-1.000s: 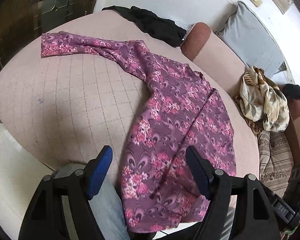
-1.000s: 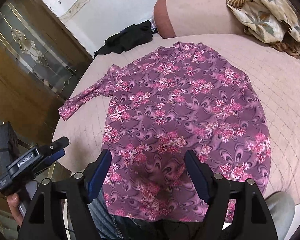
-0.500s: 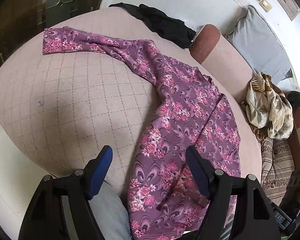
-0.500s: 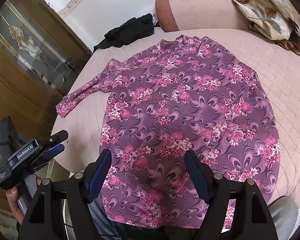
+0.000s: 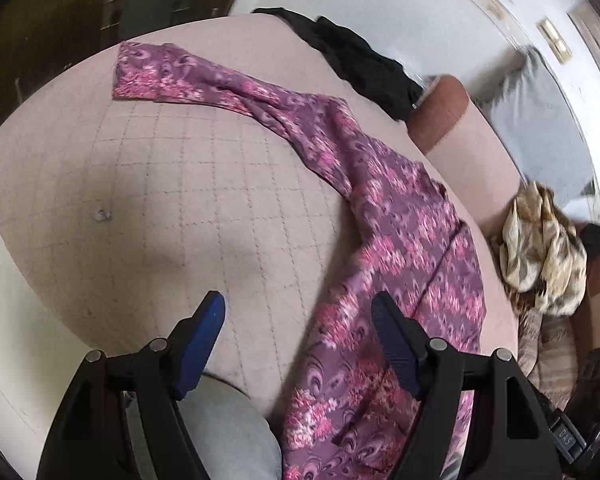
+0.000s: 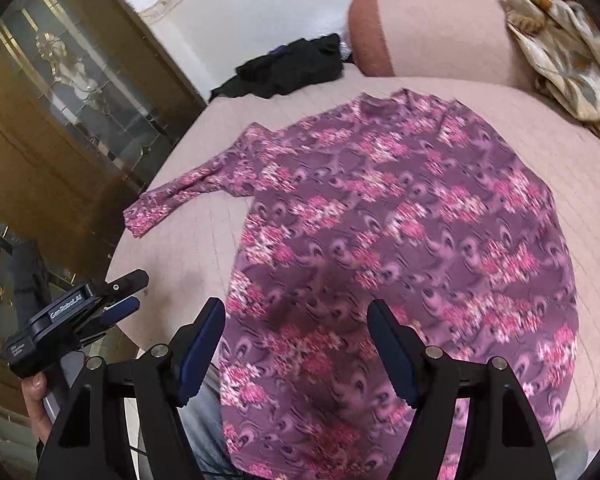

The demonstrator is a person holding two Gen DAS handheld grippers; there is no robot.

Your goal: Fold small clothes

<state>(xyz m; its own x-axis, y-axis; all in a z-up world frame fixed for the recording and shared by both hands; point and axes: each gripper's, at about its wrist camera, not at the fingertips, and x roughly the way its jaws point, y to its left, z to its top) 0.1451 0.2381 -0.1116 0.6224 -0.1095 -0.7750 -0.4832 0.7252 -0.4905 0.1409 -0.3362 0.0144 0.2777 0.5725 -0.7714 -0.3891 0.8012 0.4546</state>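
In the right wrist view, the left claw (image 6: 126, 292) sits at lower left in a hand (image 6: 36, 404), just off the couch (image 6: 172, 272) edge; how wide it stands is shown by its own view, where the left claw (image 5: 298, 324) gapes wide over bare cushion, touching nothing. The purple floral shirt (image 6: 400, 248) lies flat across the centre, one sleeve (image 6: 172, 200) stretched toward the left. The right claw (image 6: 296, 328), at bottom centre, hangs wide over the hem, empty. A black garment (image 6: 292, 66) lies at top, a patterned cloth (image 6: 564, 64) at upper right.

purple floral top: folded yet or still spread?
Spread. The purple floral top lies flat on the pink cushion, one sleeve stretched out sideways, its hem hanging over the near edge.
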